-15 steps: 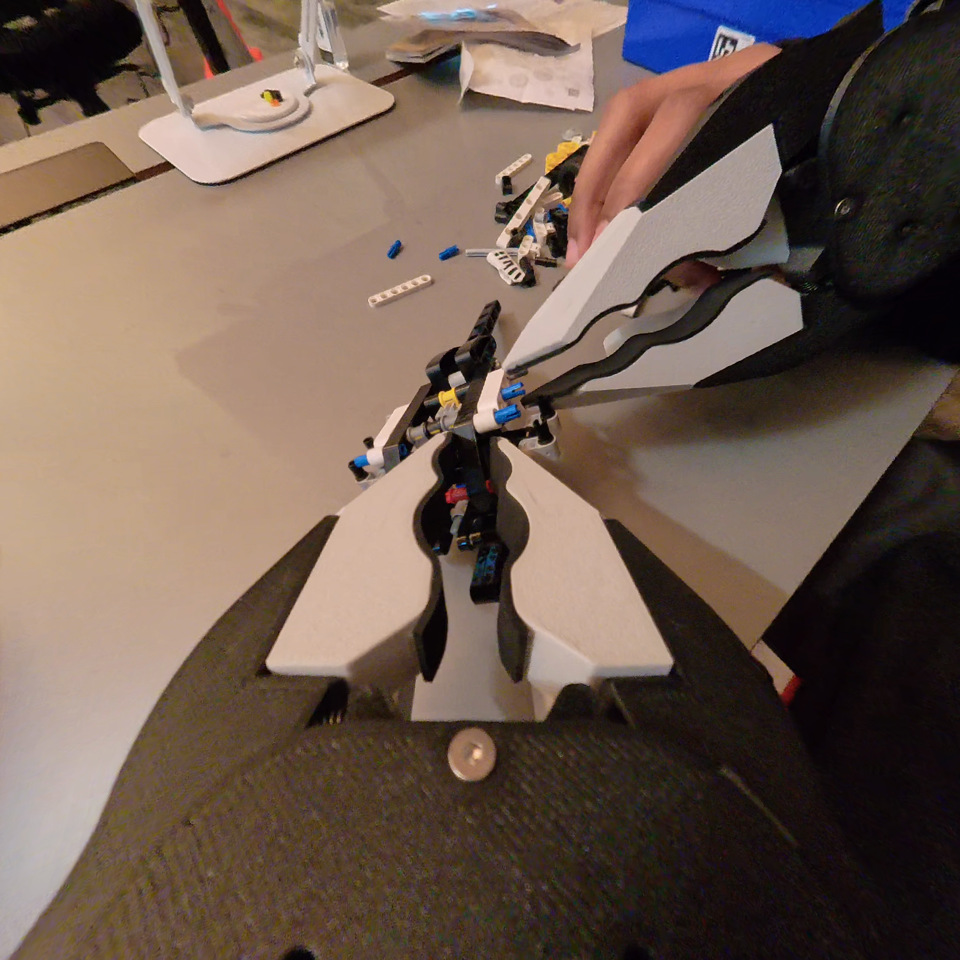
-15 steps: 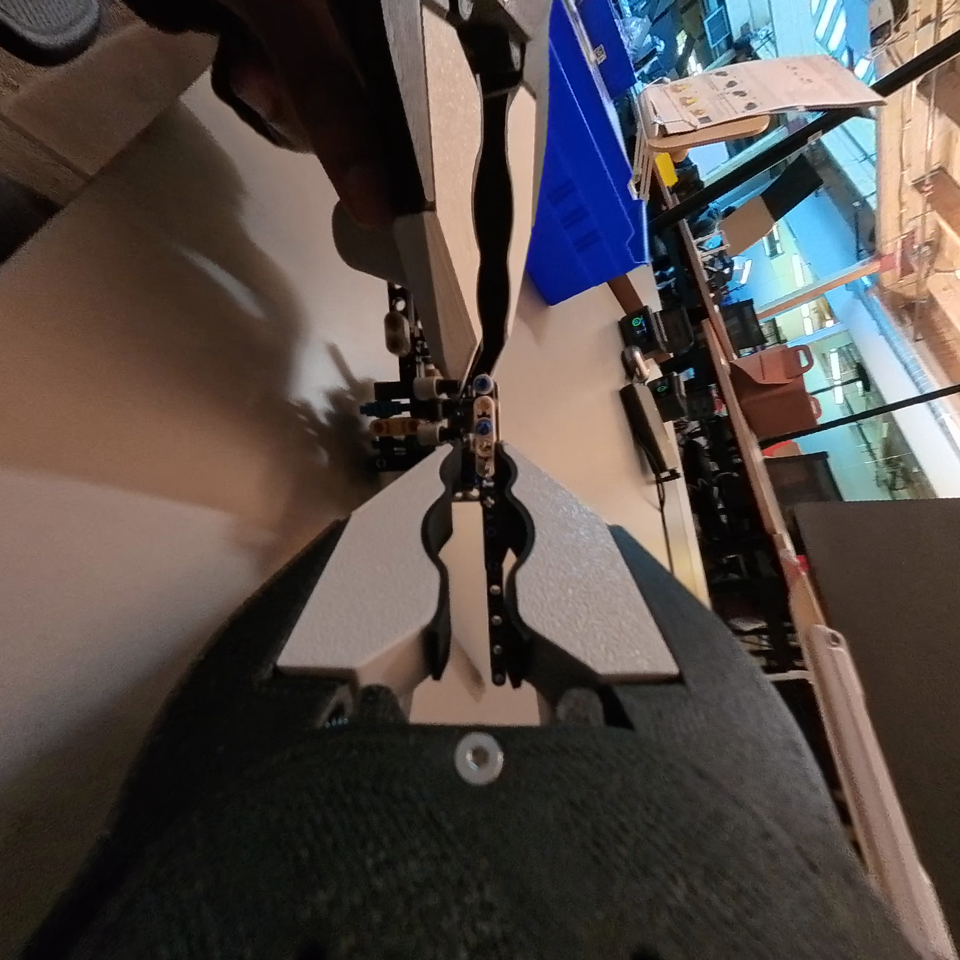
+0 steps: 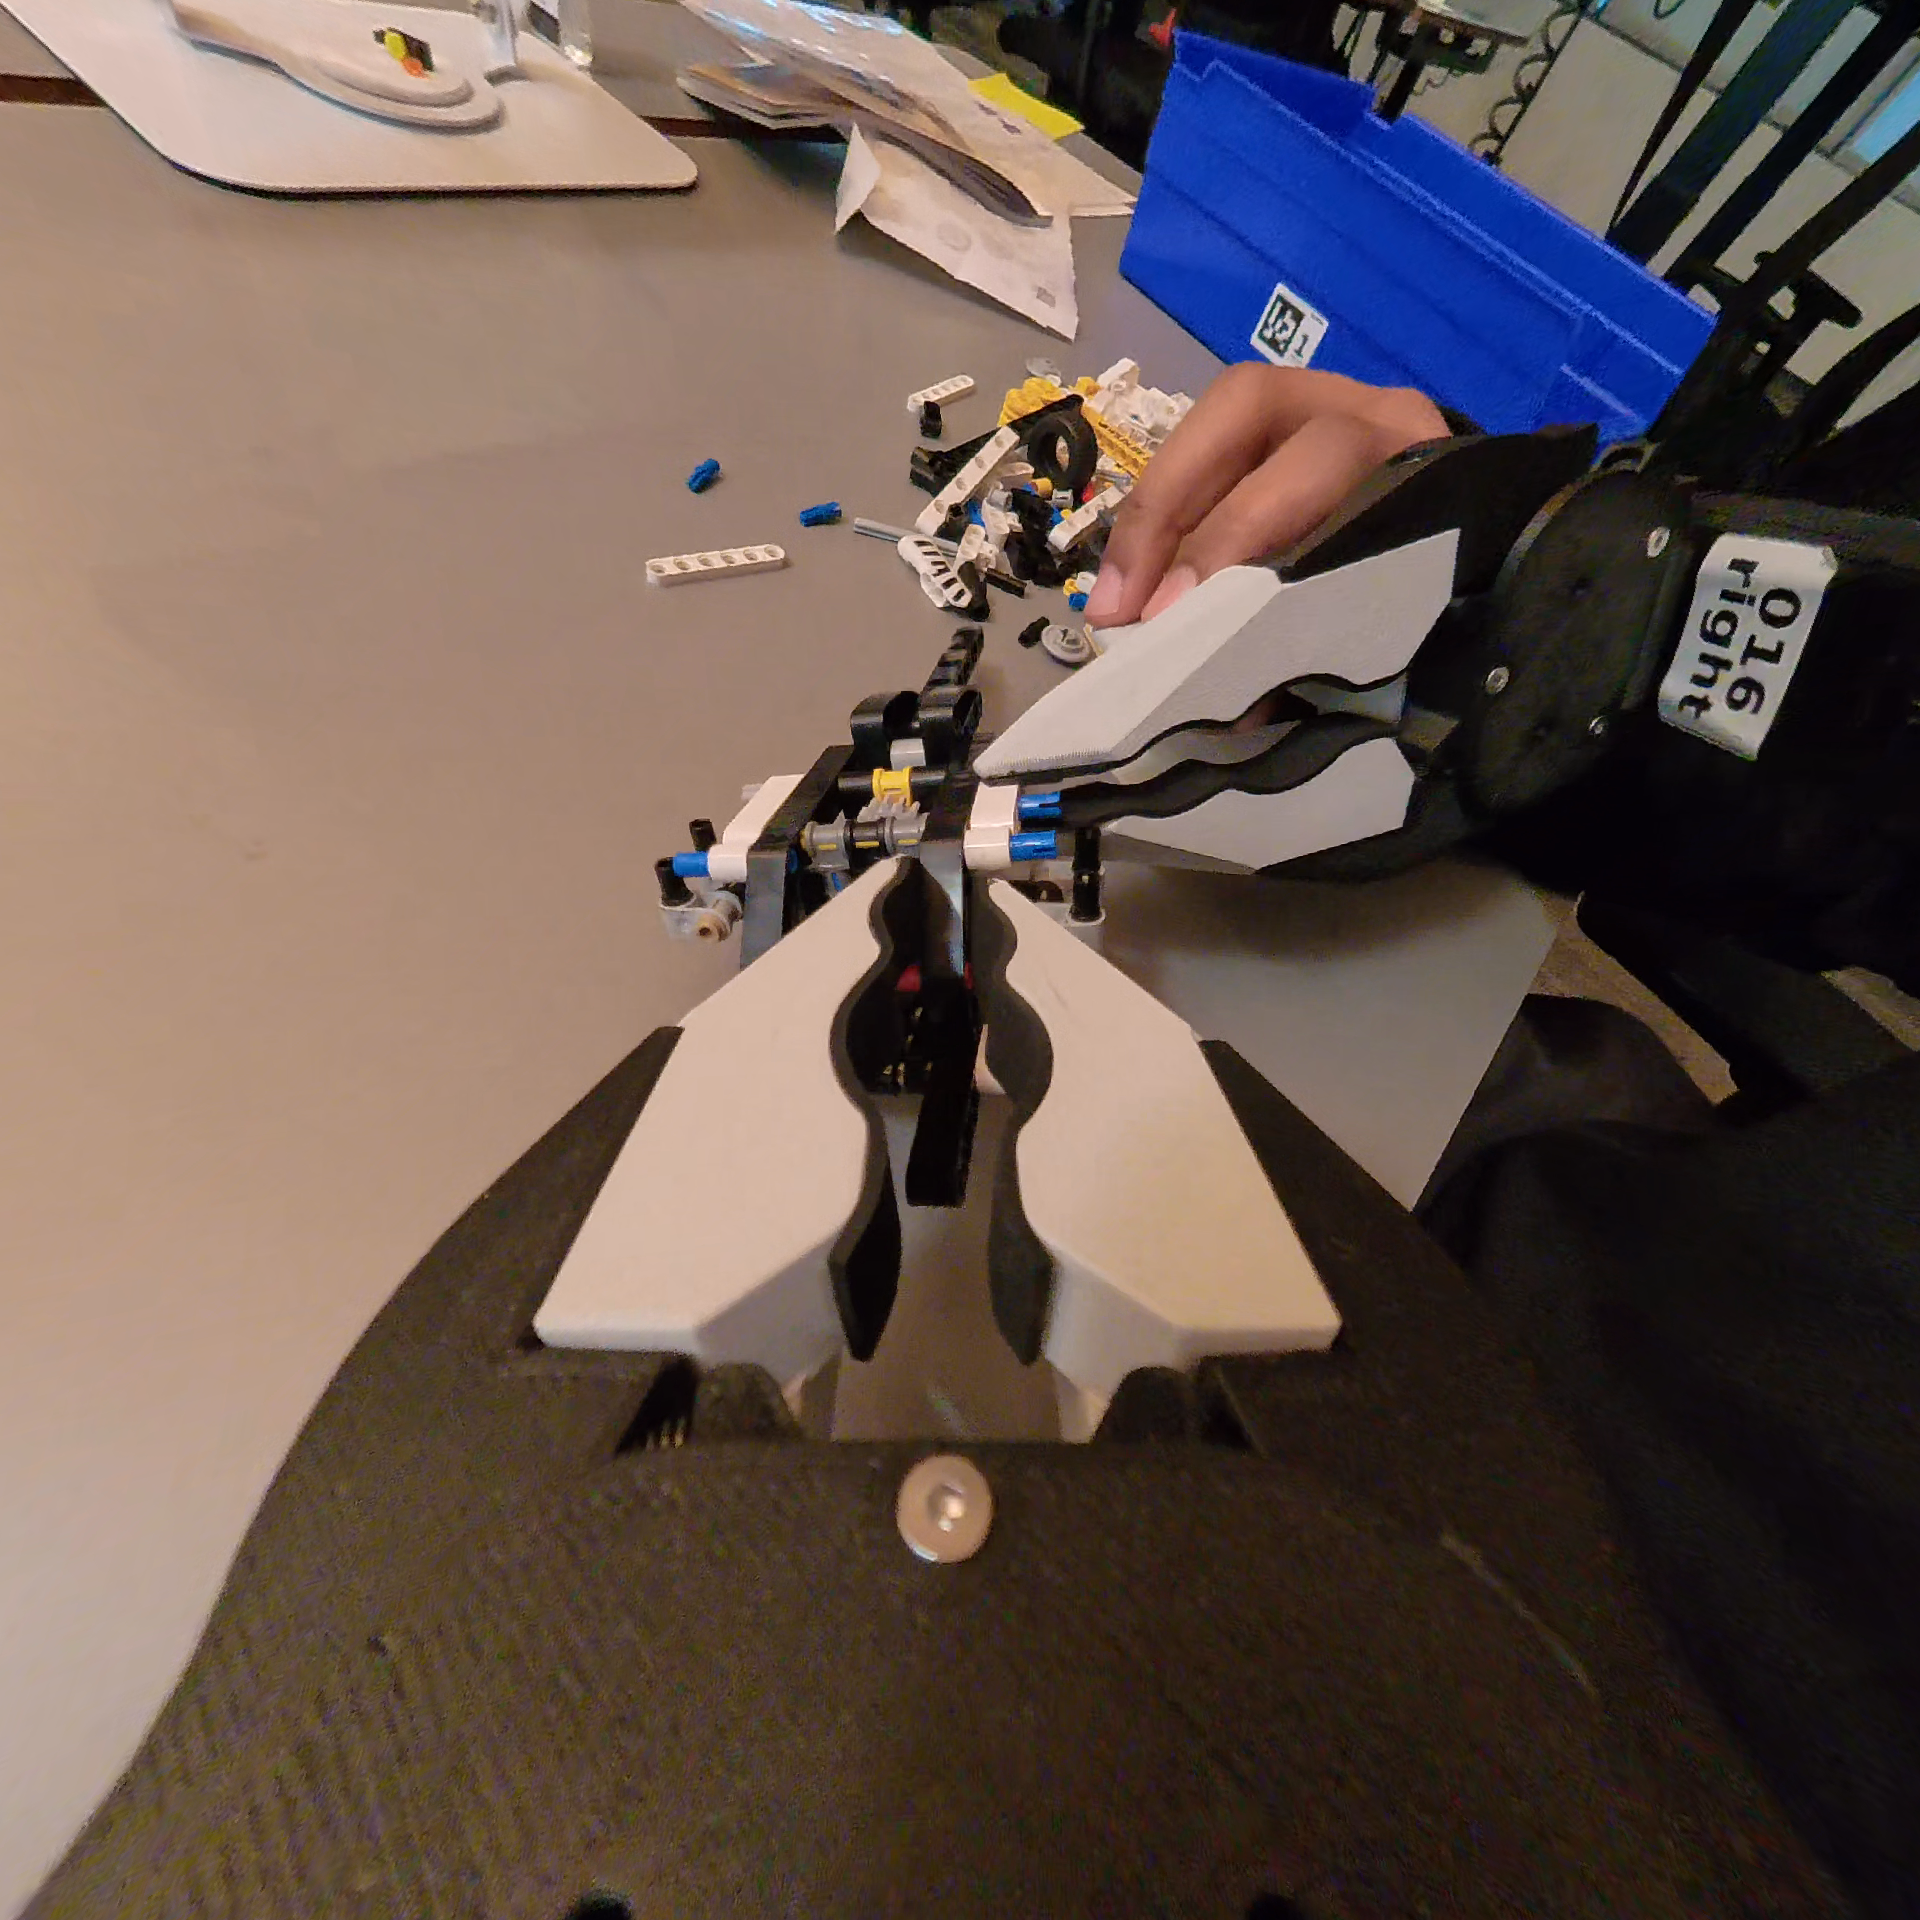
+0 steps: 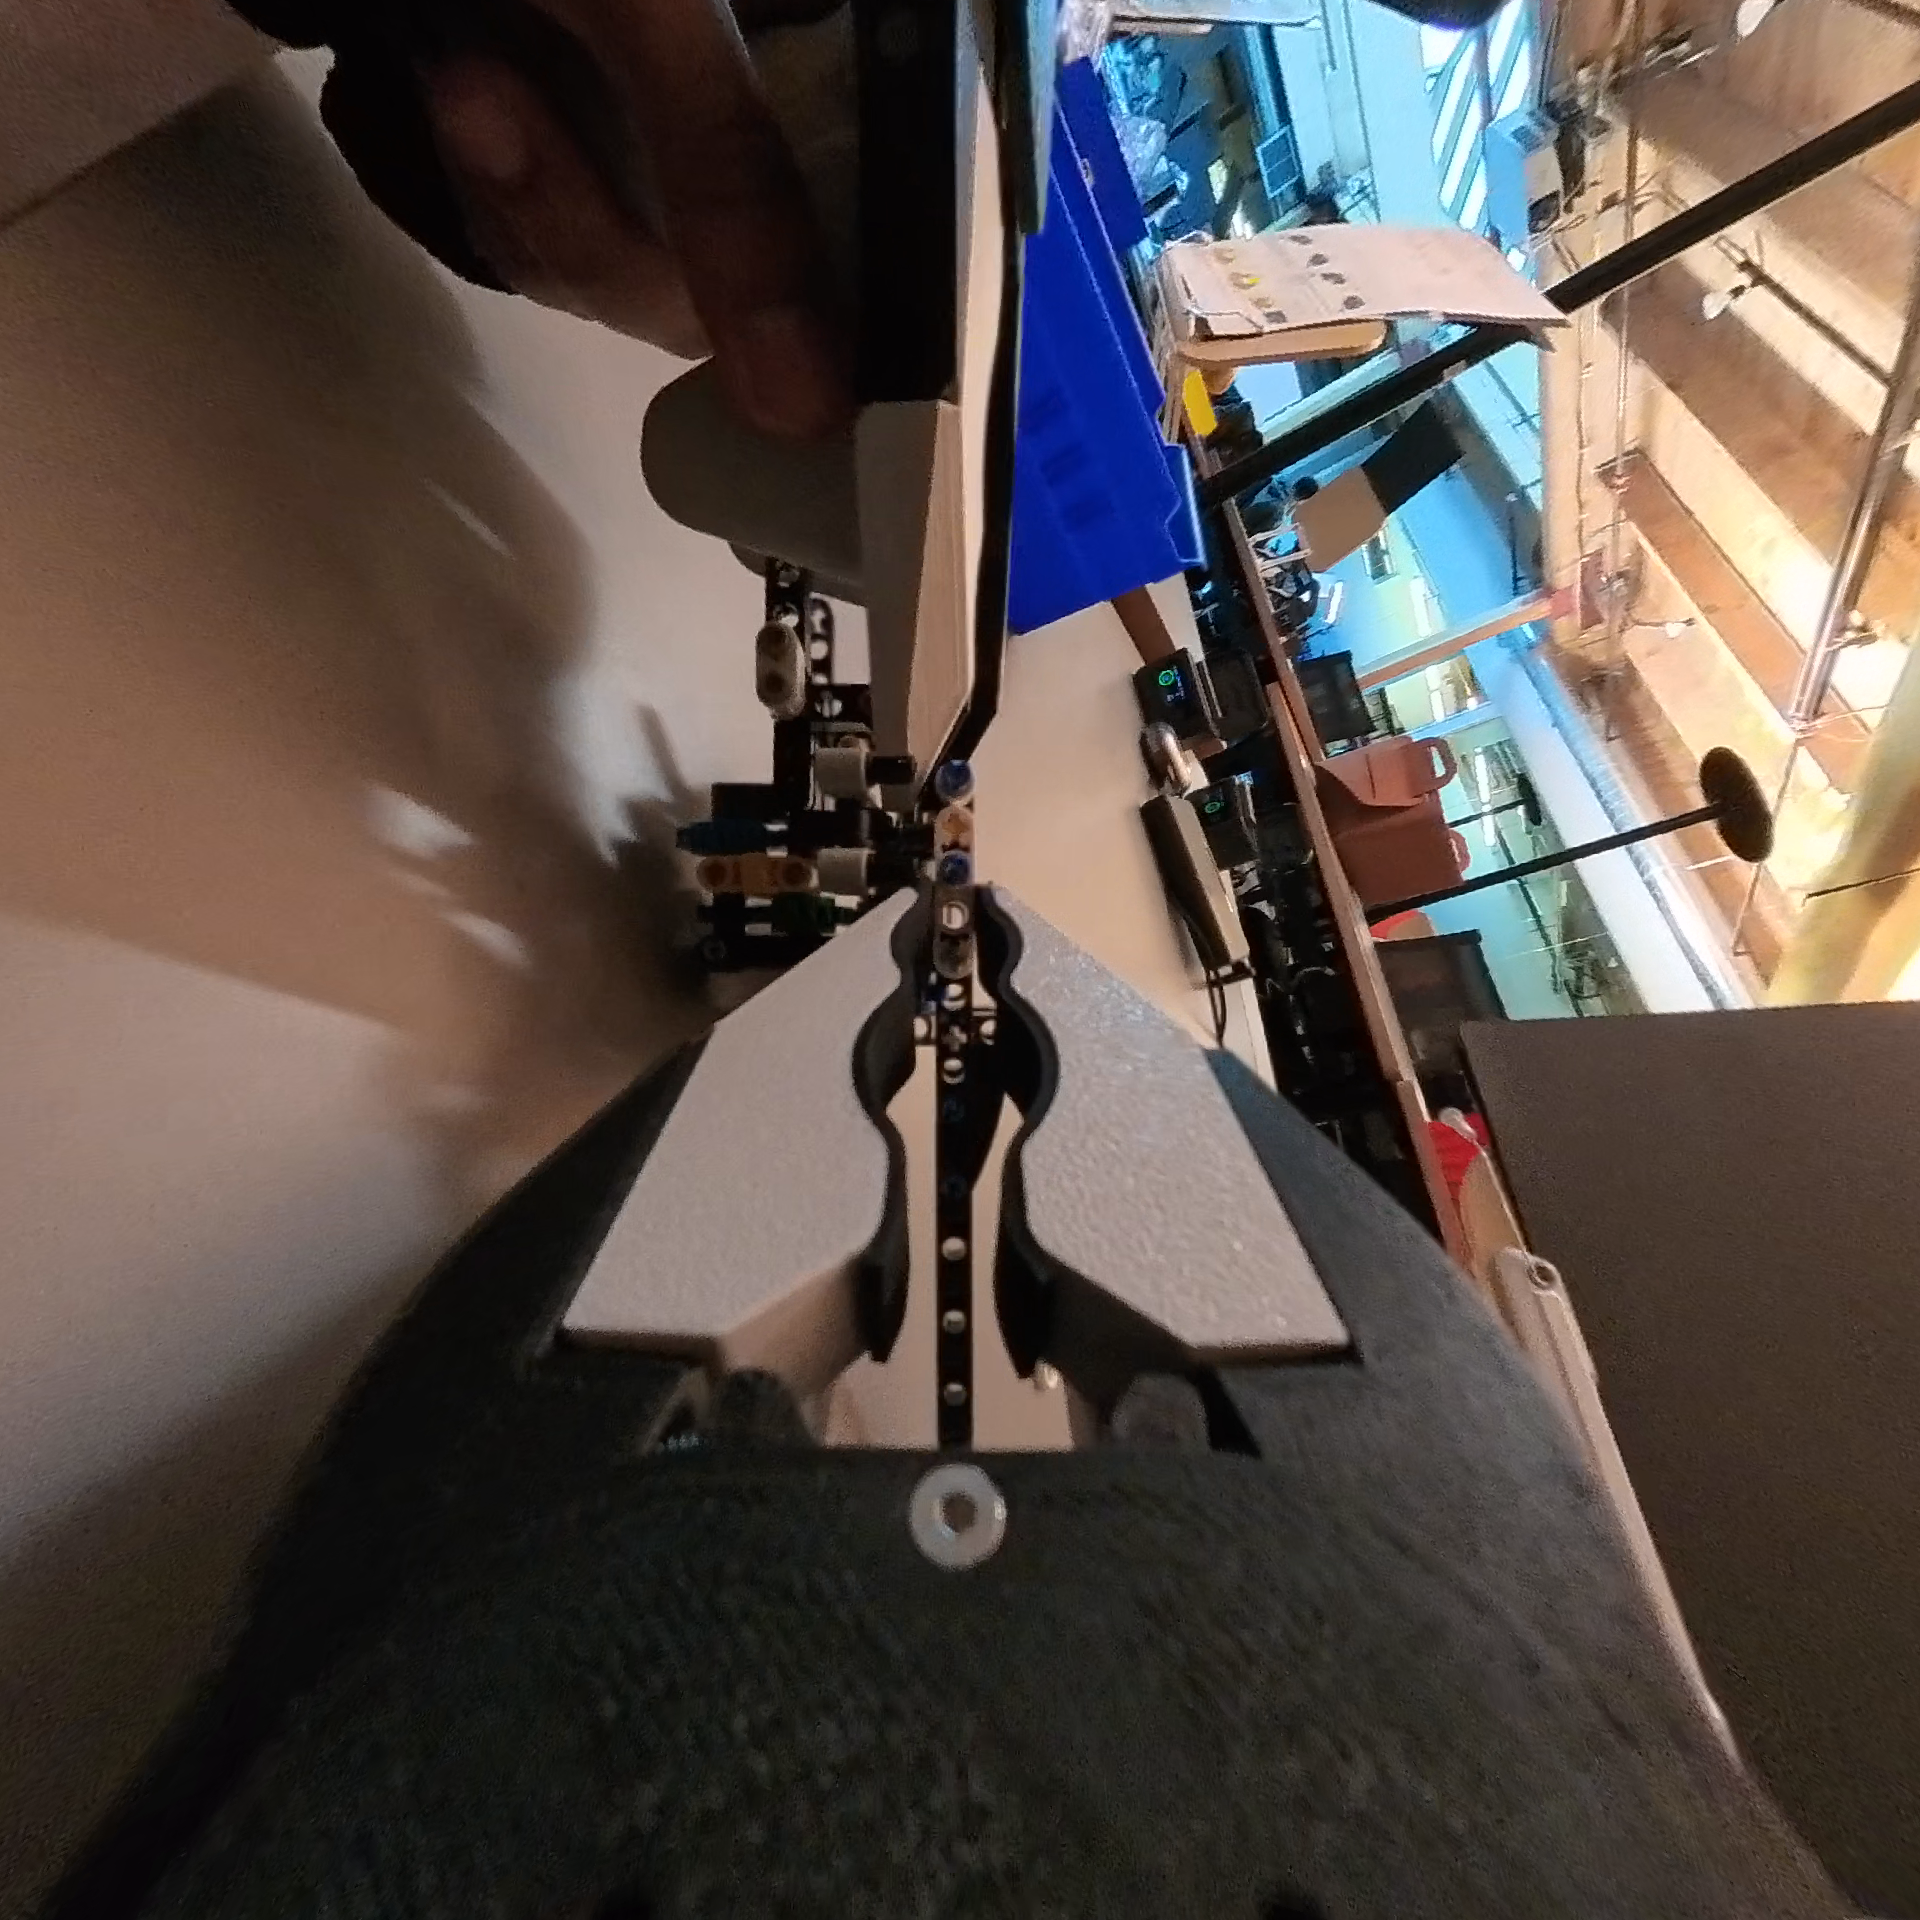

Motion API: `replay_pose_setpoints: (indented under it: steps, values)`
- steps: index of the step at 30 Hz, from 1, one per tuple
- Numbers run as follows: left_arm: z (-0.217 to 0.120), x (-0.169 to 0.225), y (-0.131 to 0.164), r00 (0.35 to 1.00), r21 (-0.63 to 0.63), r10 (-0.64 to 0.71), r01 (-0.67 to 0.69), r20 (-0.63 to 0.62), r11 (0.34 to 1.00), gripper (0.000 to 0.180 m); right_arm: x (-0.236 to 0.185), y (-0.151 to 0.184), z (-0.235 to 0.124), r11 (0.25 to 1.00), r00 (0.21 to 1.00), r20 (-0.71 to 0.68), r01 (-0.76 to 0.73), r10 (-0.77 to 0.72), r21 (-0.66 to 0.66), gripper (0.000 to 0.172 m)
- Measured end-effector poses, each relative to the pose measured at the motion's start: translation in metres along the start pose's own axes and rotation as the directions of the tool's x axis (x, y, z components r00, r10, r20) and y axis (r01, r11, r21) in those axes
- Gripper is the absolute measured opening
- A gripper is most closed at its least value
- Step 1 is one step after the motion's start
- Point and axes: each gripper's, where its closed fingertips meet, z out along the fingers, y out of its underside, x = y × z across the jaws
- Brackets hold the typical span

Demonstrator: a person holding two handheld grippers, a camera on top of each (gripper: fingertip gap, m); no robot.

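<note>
I am clamping the black beam of the toy brick model (image 3: 883,821) in my left gripper (image 3: 940,883), steadying it above the grey table (image 3: 312,623). From three o'clock, my right gripper (image 3: 1023,795) is pinching a thin holed strip against its blue pegs. Loose plastic bricks (image 3: 1029,488) are lying at twelve o'clock.

From the brick model (image 3: 883,821), the desk (image 3: 364,623) lies bare toward nine o'clock. At one o'clock a loose parts pile (image 3: 1039,488) and a blue bin (image 3: 1403,249) block passage; at three o'clock the right tongs (image 3: 1029,790) and a hand (image 3: 1236,488) crowd in.
</note>
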Motion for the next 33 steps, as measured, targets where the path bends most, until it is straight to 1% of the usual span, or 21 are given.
replay_pose_setpoints:
  steps: [4, 7, 9, 13, 17, 23, 24, 25, 26, 27, 28, 29, 30, 32, 33]
  values:
    - [-0.001, -0.002, 0.001, 1.000, -0.005, -0.010, 0.010, -0.010, 1.000, 0.007, 0.001, -0.002, 0.003, 1.000, 1.000, -0.025, 0.017, -0.017, 0.001, 0.005]
    - [0.000, -0.008, 0.001, 0.999, 0.013, -0.042, 0.042, 0.020, 0.999, 0.007, 0.002, -0.001, 0.006, 0.999, 0.999, -0.035, 0.000, -0.002, -0.042, 0.004]
    - [0.001, -0.010, 0.000, 0.997, 0.035, -0.057, 0.056, 0.045, 0.998, 0.007, 0.003, 0.000, 0.007, 0.997, 0.999, -0.041, 0.016, -0.019, -0.074, 0.004]
    - [0.003, -0.015, 0.000, 0.993, 0.063, -0.038, 0.032, 0.109, 0.998, 0.008, 0.005, 0.001, 0.008, 0.995, 0.997, -0.076, 0.018, -0.025, -0.098, 0.003]
    - [0.005, -0.019, -0.001, 0.986, 0.054, 0.006, -0.015, 0.170, 0.998, 0.009, 0.006, 0.003, 0.009, 0.993, 0.993, -0.103, 0.045, -0.057, -0.114, 0.003]
    - [0.008, -0.019, -0.002, 0.974, 0.044, 0.043, -0.054, 0.225, 0.998, 0.009, 0.007, 0.004, 0.007, 0.991, 0.991, -0.110, 0.059, -0.072, -0.121, 0.003]
    - [0.008, -0.021, -0.002, 0.968, 0.039, 0.052, -0.063, 0.247, 0.997, 0.010, 0.005, 0.000, 0.006, 0.994, 0.993, -0.099, 0.056, -0.066, -0.095, 0.004]
    - [0.007, -0.027, -0.003, 0.951, 0.037, 0.069, -0.084, 0.300, 0.996, 0.010, 0.003, -0.012, 0.003, 0.998, 0.993, -0.101, 0.049, -0.053, -0.043, 0.005]
    - [0.003, -0.045, -0.003, 0.906, 0.010, 0.086, -0.099, 0.415, 0.995, 0.008, -0.001, -0.044, -0.005, 0.994, 0.995, -0.099, 0.026, -0.016, 0.108, 0.003]
    - [-0.003, -0.061, 0.000, 0.862, -0.043, 0.126, -0.120, 0.491, 0.992, 0.010, -0.005, -0.058, -0.006, 0.993, 0.996, -0.088, 0.002, 0.009, 0.122, 0.005]
    - [-0.007, -0.066, -0.002, 0.875, -0.031, 0.105, -0.102, 0.472, 0.994, 0.009, -0.006, -0.059, -0.004, 0.995, 0.994, -0.107, 0.015, -0.005, 0.094, 0.005]
    - [-0.008, -0.061, -0.004, 0.919, 0.007, 0.031, -0.037, 0.392, 0.999, 0.009, -0.004, -0.057, -0.004, 0.997, 0.991, -0.131, 0.021, -0.011, 0.077, 0.005]
    - [-0.009, -0.057, -0.006, 0.936, 0.032, 0.001, -0.013, 0.353, 0.999, 0.008, 0.001, -0.055, -0.006, 0.997, 0.990, -0.144, 0.003, 0.007, 0.071, 0.005]
    - [-0.011, -0.059, -0.006, 0.917, 0.014, 0.052, -0.062, 0.395, 0.998, 0.008, 0.017, -0.052, -0.014, 0.995, 0.983, -0.166, -0.063, 0.076, 0.082, 0.004]
    - [-0.010, -0.057, -0.006, 0.916, 0.013, 0.064, -0.076, 0.396, 0.997, 0.008, 0.022, -0.047, -0.015, 0.992, 0.979, -0.169, -0.100, 0.111, 0.075, 0.005]
